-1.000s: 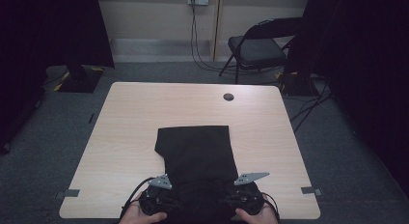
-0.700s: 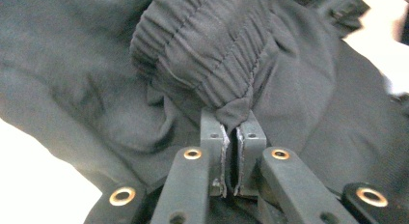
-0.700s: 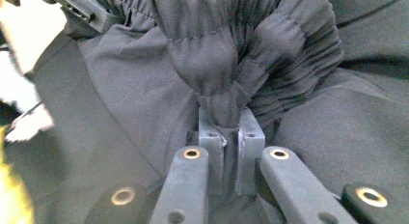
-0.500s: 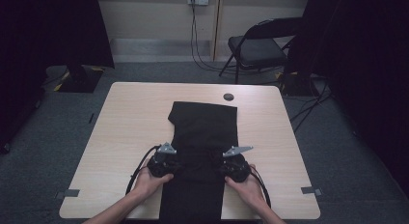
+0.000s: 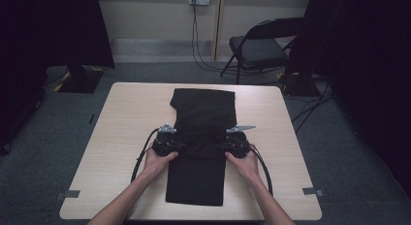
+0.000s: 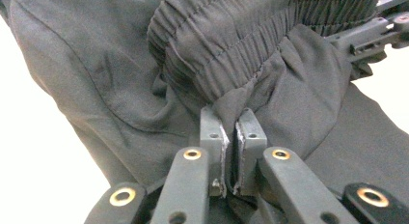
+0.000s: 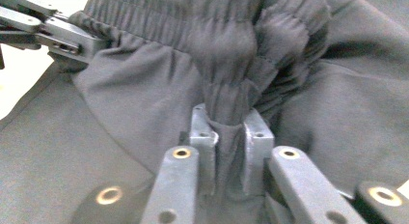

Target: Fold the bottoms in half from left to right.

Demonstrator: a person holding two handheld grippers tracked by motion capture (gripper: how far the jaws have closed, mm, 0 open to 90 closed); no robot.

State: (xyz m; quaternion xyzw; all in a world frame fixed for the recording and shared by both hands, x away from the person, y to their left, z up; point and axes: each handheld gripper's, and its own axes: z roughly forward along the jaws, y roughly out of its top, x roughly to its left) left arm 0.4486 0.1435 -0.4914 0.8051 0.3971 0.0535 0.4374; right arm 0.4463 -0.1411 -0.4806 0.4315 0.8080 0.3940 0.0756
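Observation:
A black garment with an elastic waistband lies lengthwise down the middle of the table. My left gripper meets it from the left and my right gripper from the right, about halfway along. In the left gripper view the left gripper is shut on a pinch of gathered waistband, which is bunched above a flat layer of cloth. In the right gripper view the right gripper has a thick fold of waistband between its pads. Its jaws have just been opening, and the fold still fills the gap.
The pale wooden table has bare strips on both sides of the garment. The garment's far end lies close to the table's far edge. A folding chair and cables stand on the floor beyond. Tape marks sit by the near corners.
Both hands have moved away from the person with the waistband. The garment has gone with them toward the table's far edge, and its near end now lies uncovered between the forearms.

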